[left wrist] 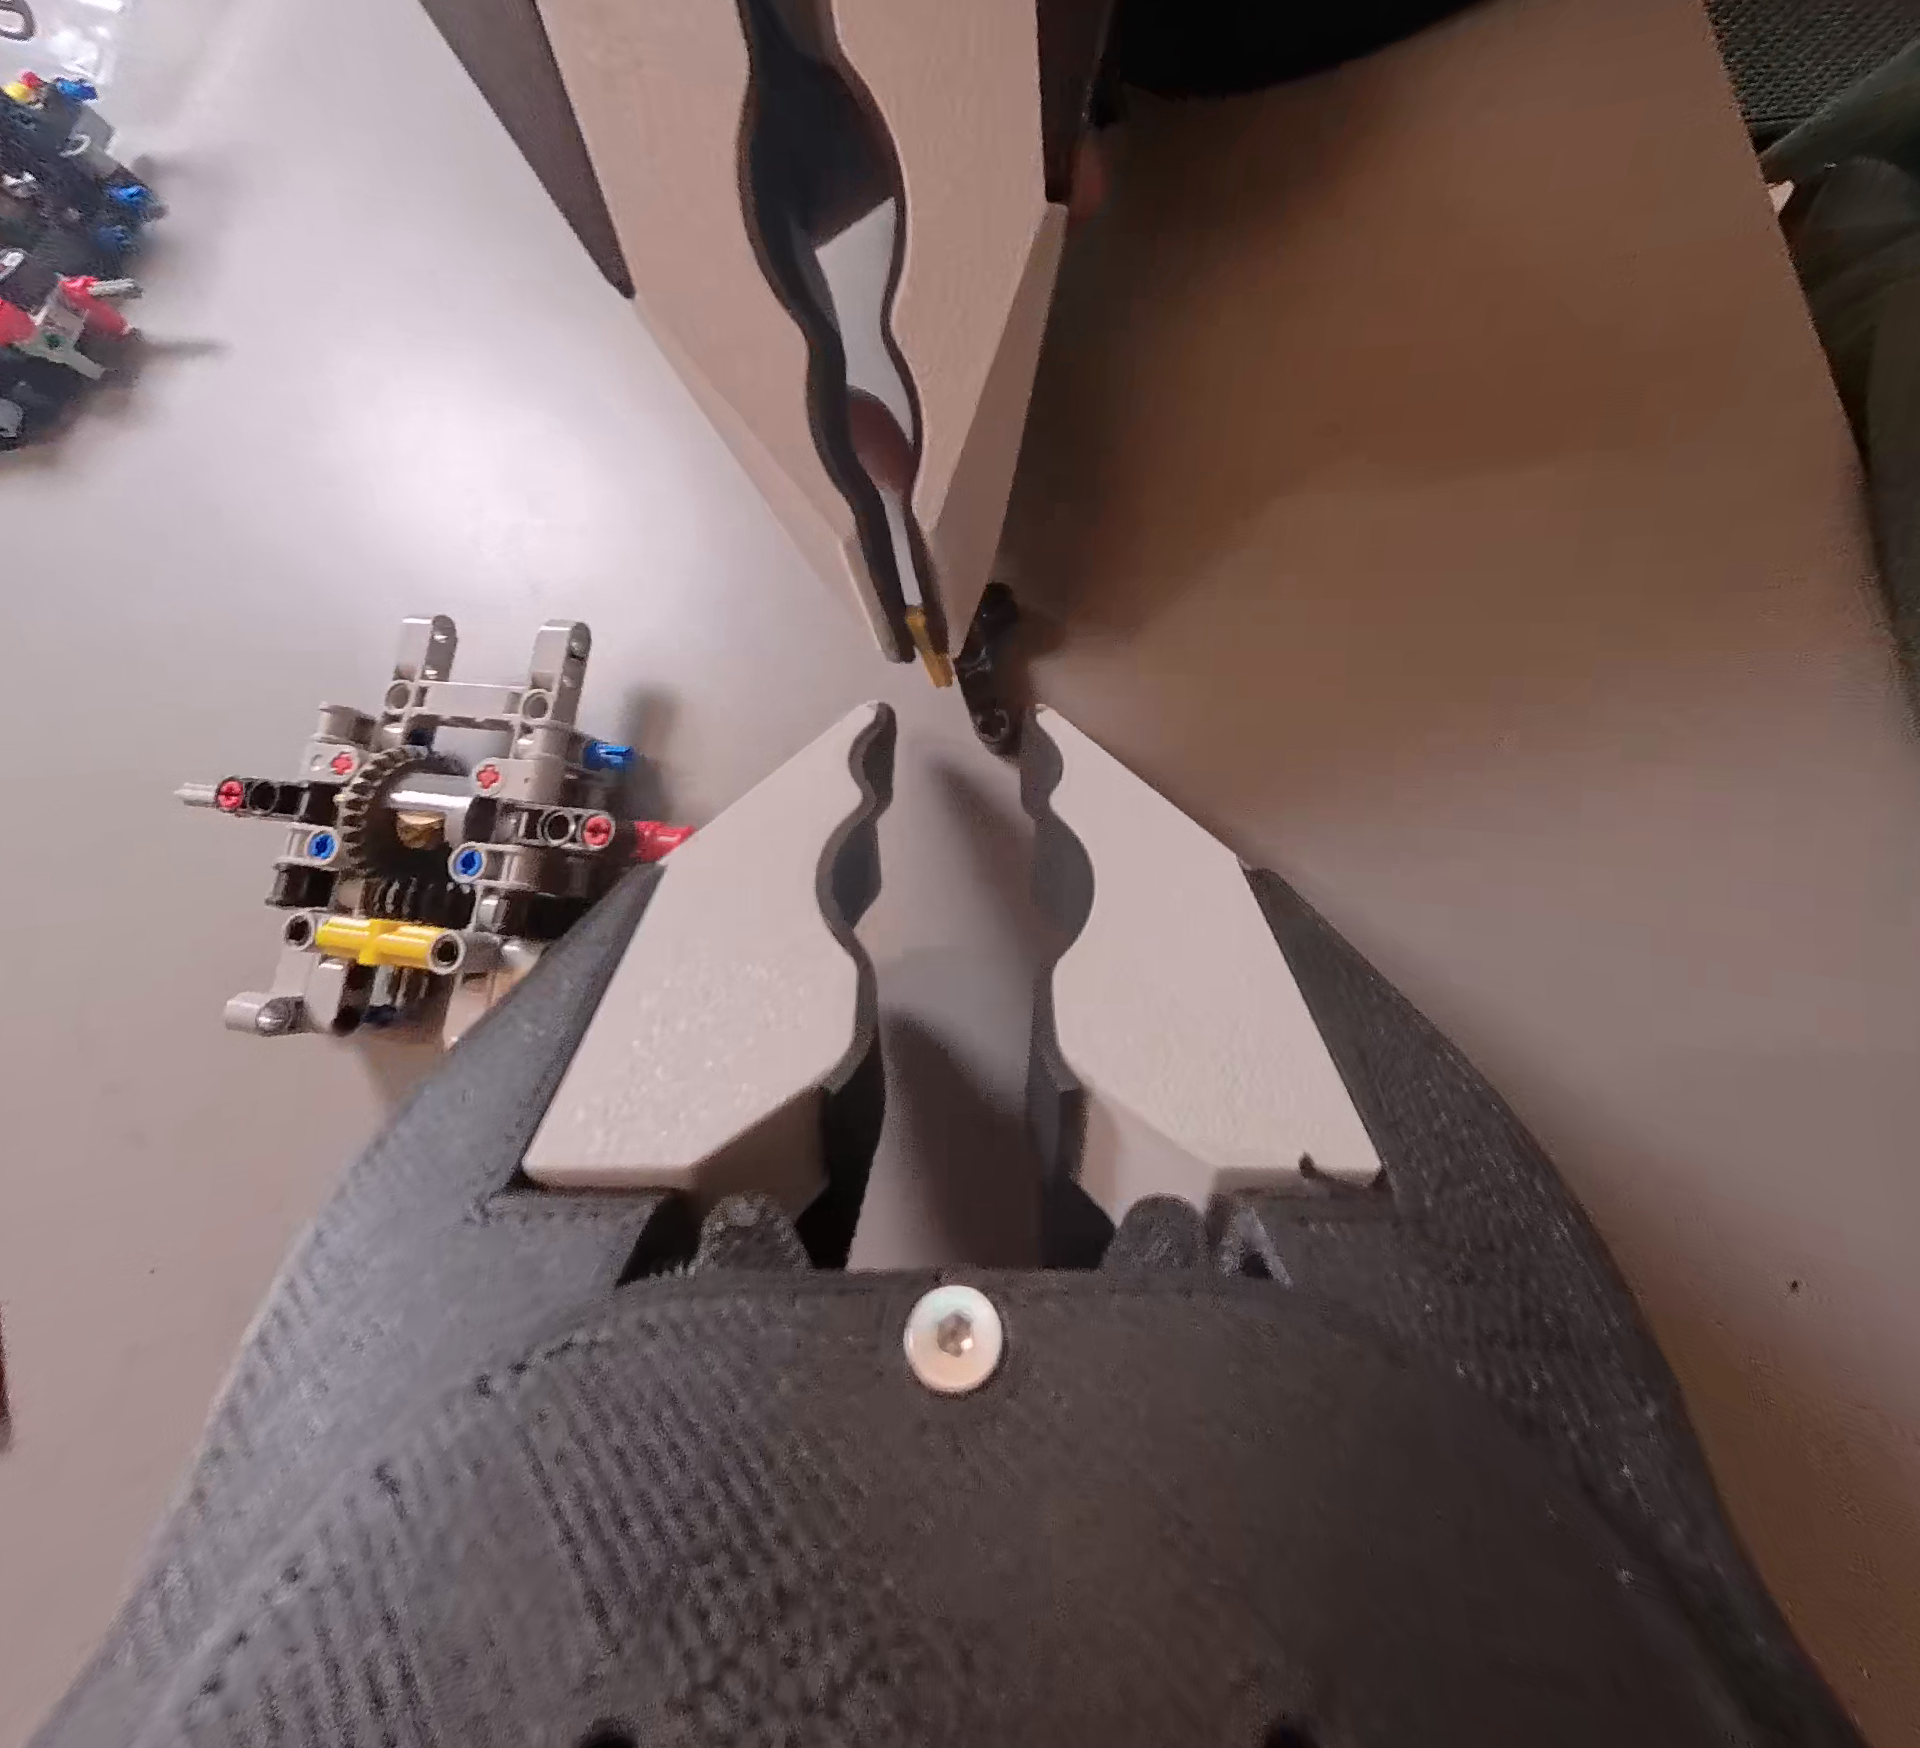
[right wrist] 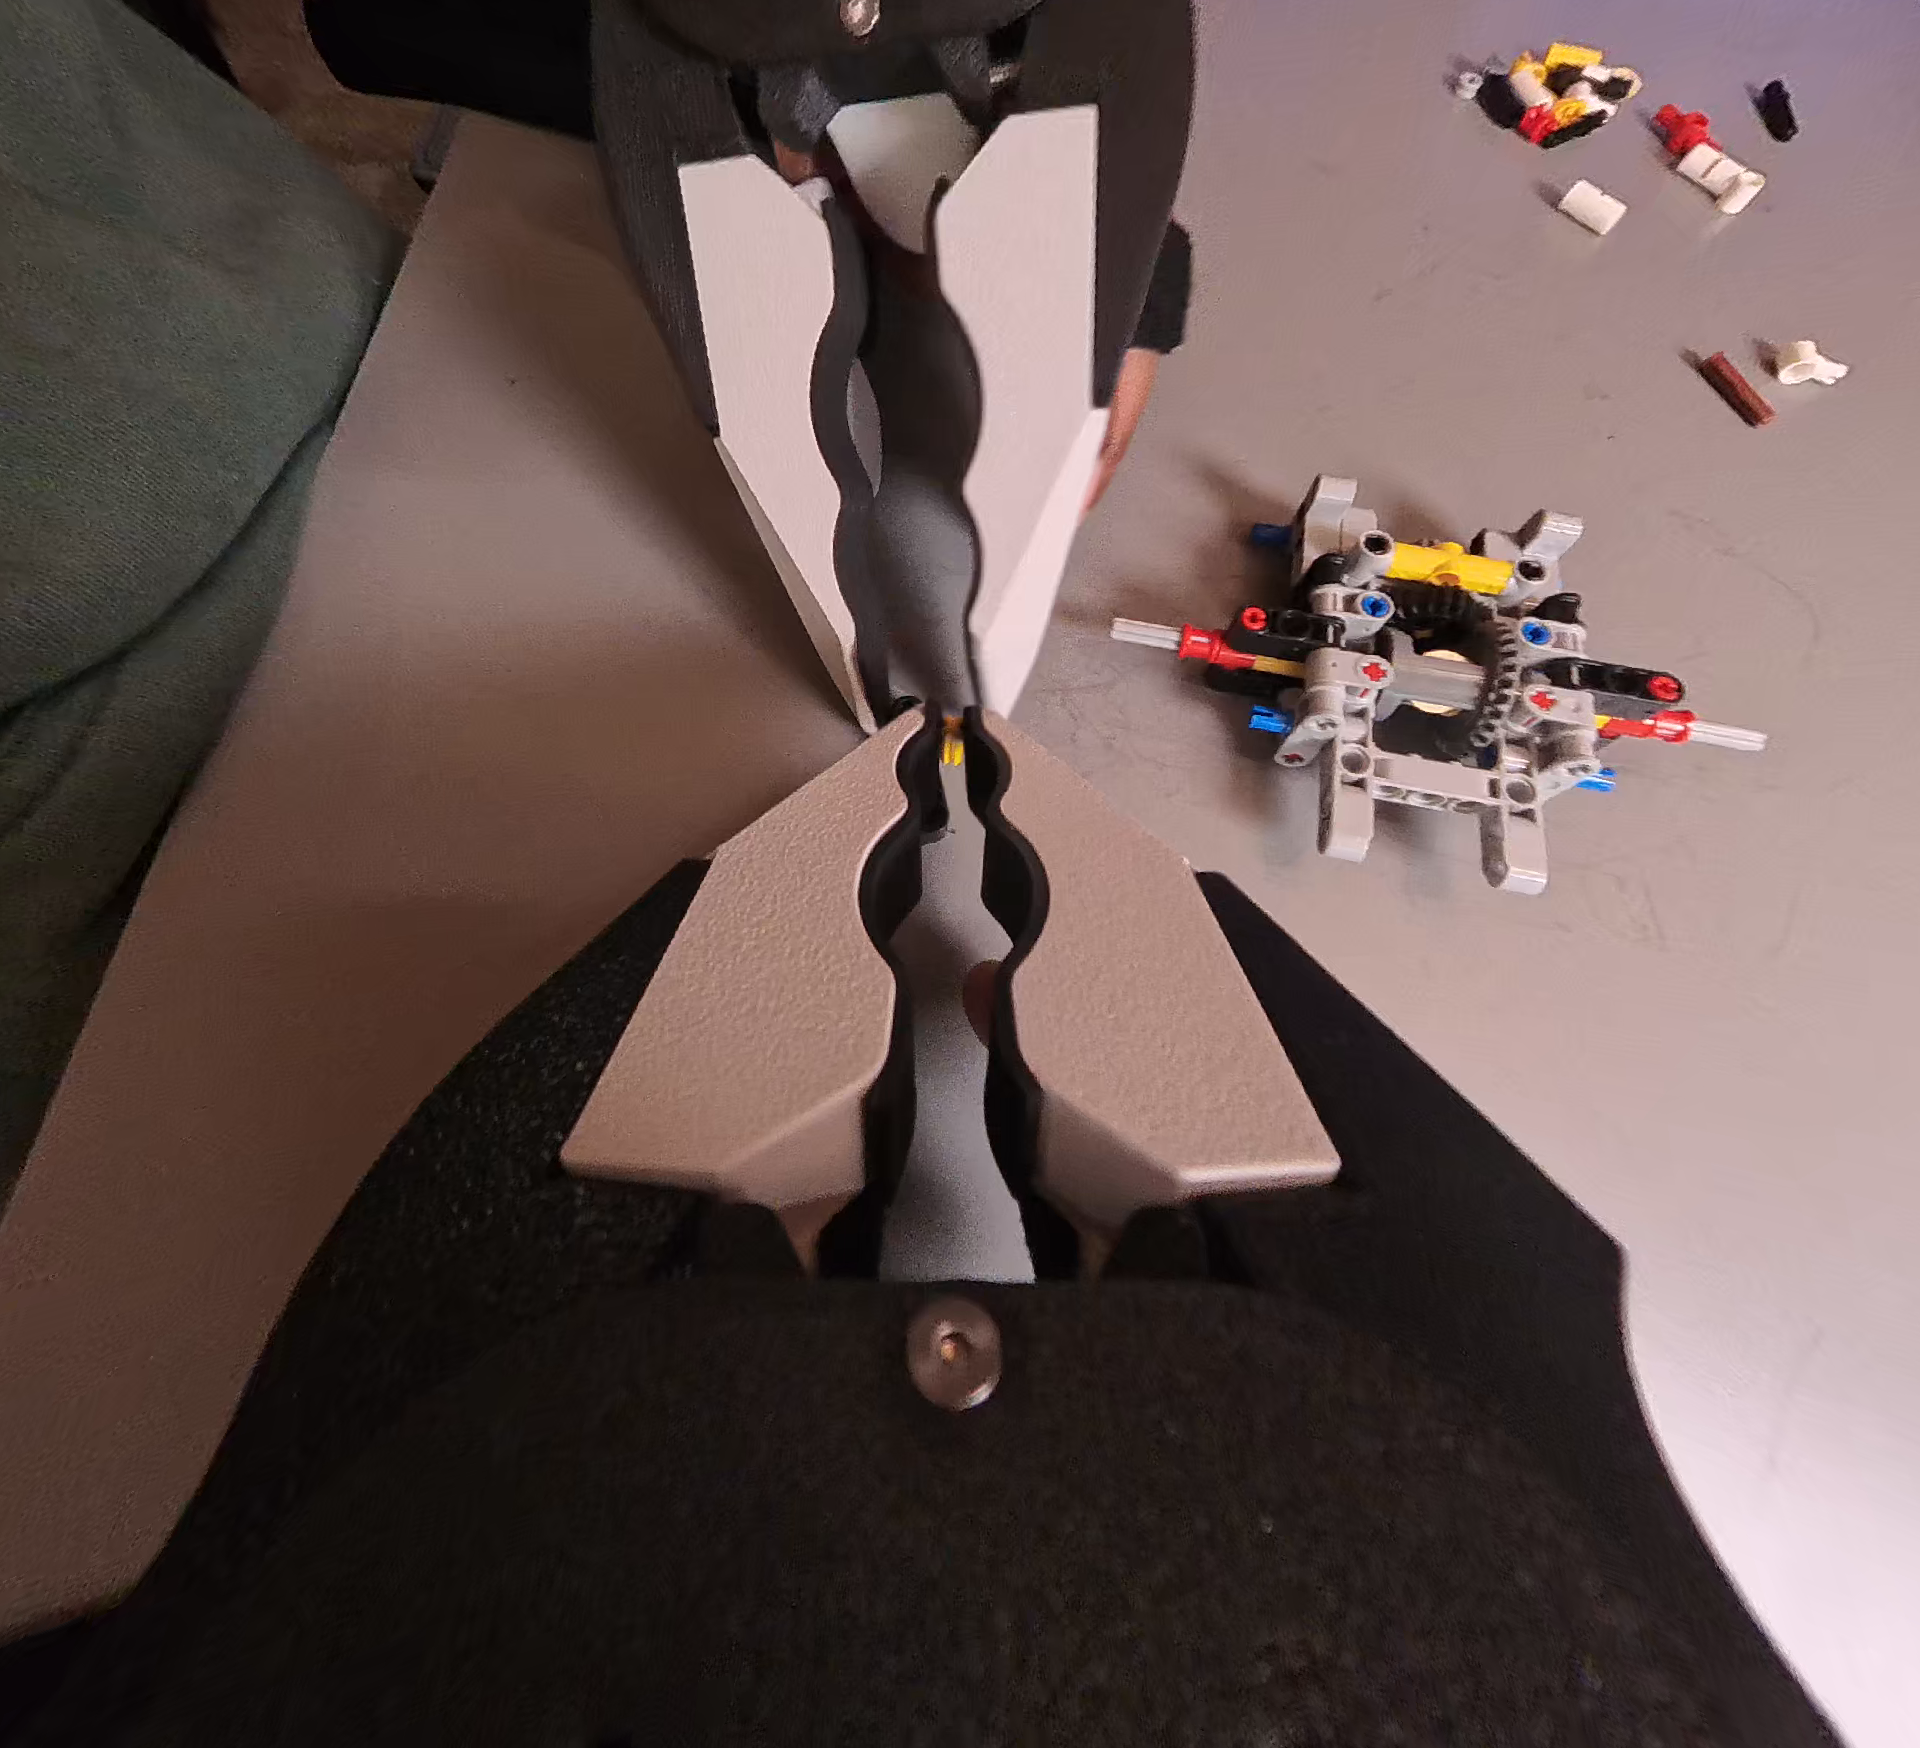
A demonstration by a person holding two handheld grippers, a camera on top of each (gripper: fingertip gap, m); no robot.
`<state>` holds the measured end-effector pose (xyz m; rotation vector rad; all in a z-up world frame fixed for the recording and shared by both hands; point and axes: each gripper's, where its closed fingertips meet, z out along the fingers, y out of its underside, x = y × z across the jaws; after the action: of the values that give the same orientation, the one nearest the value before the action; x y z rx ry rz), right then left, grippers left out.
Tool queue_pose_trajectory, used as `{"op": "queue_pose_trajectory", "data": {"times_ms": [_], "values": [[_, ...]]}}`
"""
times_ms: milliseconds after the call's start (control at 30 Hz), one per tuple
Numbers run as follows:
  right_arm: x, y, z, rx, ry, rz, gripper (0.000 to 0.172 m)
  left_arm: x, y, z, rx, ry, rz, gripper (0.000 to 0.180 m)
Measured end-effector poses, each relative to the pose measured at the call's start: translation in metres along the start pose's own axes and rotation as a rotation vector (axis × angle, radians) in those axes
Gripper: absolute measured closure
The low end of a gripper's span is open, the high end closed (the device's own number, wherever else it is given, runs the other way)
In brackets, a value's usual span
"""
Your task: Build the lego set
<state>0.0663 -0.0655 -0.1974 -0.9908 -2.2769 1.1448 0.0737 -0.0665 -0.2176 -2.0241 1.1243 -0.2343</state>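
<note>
Risk: the yellow pin [left wrist: 928, 647] is pinched only at the very tips of the right gripper [right wrist: 948, 734], so a slight twist or sideways knock from the black piece [left wrist: 987, 670] could lever it out and drop it on the table [left wrist: 416, 472].

Right gripper: jaws together on the yellow pin, pads pressing either side, short end protruding. In the left wrist view it sits at 12 o'clock.

Left gripper [left wrist: 956, 724]: jaws apart, a moderate gap. The black piece lies against its right fingertip [left wrist: 1039, 732], at about 1 o'clock of the gap; the other pad stands clear. Contact there is probable, view blurred. Nothing clamped.

Pin and black piece are just beside each other, tip to tip.

Gear assembly [left wrist: 416, 851] rests on the table at 9 o'clock of the left gripper, untouched. Loose parts [right wrist: 1621, 129] well apart.
</note>
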Motion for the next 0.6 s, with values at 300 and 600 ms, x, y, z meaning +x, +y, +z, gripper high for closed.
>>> {"op": "queue_pose_trajectory", "data": {"times_ms": [300, 600], "values": [[-0.026, 0.013, -0.01, -0.075, -0.134, 0.026, 0.169, 0.006, 0.0, 0.0, -0.02, 0.012, -0.112, 0.174], [-0.006, 0.016, -0.009, -0.09, -0.018, 0.019, 0.169, 0.047, -0.013, -0.001, 0.062, 0.204, -0.024, 0.162]]}}
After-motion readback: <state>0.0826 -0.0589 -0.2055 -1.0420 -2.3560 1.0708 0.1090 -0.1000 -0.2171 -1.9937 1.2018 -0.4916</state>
